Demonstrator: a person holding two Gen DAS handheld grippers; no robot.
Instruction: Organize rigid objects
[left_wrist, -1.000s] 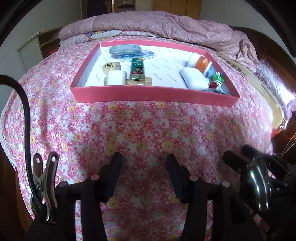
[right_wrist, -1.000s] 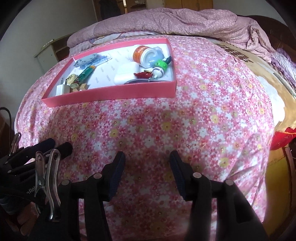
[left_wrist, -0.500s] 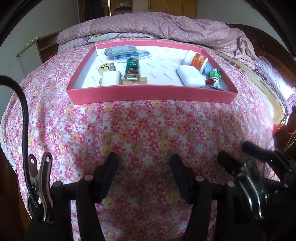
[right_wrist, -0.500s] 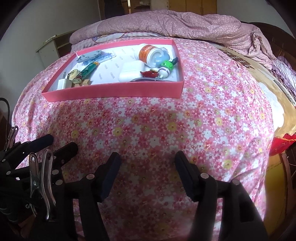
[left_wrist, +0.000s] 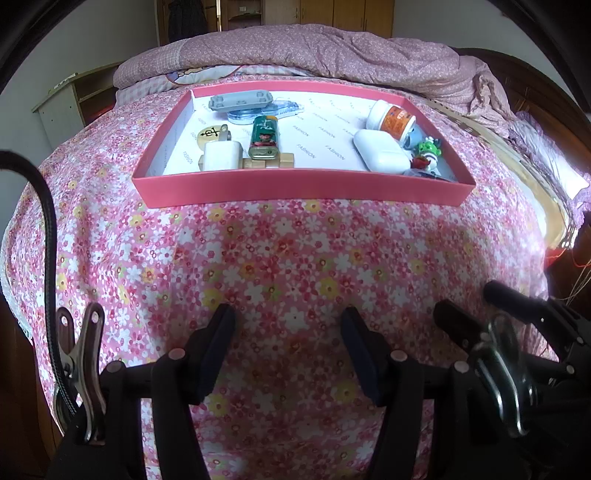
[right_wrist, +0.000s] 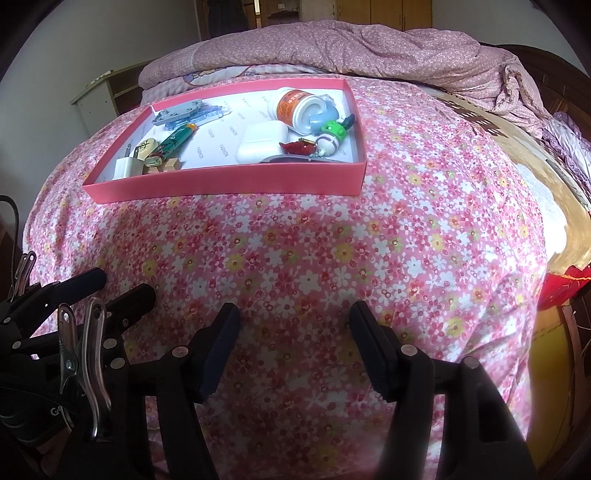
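Observation:
A shallow pink tray (left_wrist: 303, 188) (right_wrist: 229, 181) lies on the flowered bedspread, well beyond both grippers. Inside it are a grey case (left_wrist: 240, 100), a green lighter (left_wrist: 264, 136), a white charger (left_wrist: 221, 157), wooden blocks (left_wrist: 284, 159), a white earbud case (left_wrist: 380, 151), an orange-labelled jar (left_wrist: 391, 118) and a small green toy (left_wrist: 428, 147). My left gripper (left_wrist: 288, 317) hovers open over bare bedspread with nothing between its fingers. My right gripper (right_wrist: 295, 314) is likewise open and empty, close beside the left one.
A rumpled pink quilt (left_wrist: 332, 51) is heaped behind the tray. A low shelf (left_wrist: 70, 99) stands at the left wall. The bed's wooden frame (right_wrist: 576, 221) runs along the right edge. A black cable (left_wrist: 48, 221) hangs at the left.
Both grippers' jaws have spread wider apart. Neither hand has noticeably shifted, and the things in the tray lie as before.

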